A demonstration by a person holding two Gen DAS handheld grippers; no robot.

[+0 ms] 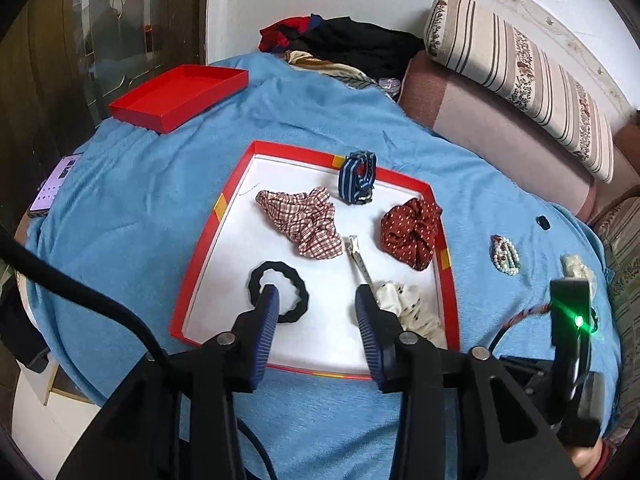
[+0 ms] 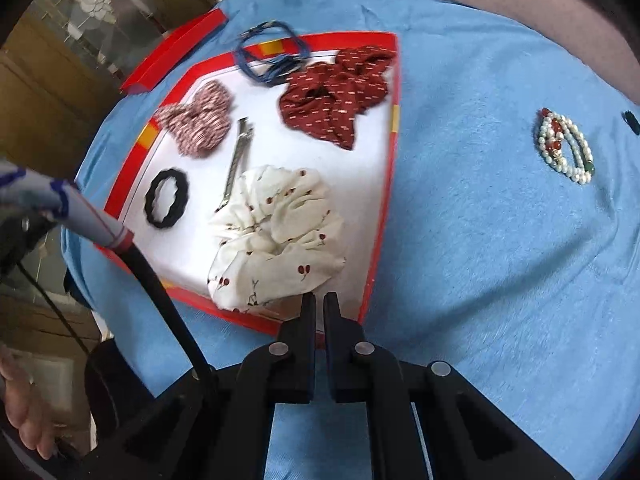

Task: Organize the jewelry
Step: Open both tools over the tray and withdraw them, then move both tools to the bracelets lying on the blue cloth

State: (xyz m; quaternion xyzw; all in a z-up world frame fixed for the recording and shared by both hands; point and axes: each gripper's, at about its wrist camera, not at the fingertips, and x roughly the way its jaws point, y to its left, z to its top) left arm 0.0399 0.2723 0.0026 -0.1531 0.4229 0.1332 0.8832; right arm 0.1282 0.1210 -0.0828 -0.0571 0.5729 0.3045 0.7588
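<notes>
A red box (image 1: 202, 248) (image 2: 384, 208) with a white floor lies on the blue cloth. In it are a plaid scrunchie (image 1: 304, 220) (image 2: 200, 124), a dark red dotted scrunchie (image 1: 412, 232) (image 2: 336, 92), a white cherry-print scrunchie (image 1: 408, 304) (image 2: 276, 232), a black hair tie (image 1: 276, 267) (image 2: 149, 200), a metal clip (image 1: 360, 262) (image 2: 238, 160) and a blue striped band (image 1: 356, 178) on the far rim. My left gripper (image 1: 317, 294) hangs open above the box floor, empty. My right gripper (image 2: 320, 298) is shut and empty over the near rim. A bead bracelet (image 1: 506, 256) (image 2: 566, 146) lies outside on the cloth.
The red lid (image 1: 180, 96) (image 2: 176, 52) sits at the cloth's far left, a phone (image 1: 54, 188) at the left edge. A small black item (image 1: 543, 222) lies beyond the bracelet. Clothes (image 1: 352, 48) and a striped cushion (image 1: 520, 68) are behind. A sleeve (image 2: 40, 196) crosses the left.
</notes>
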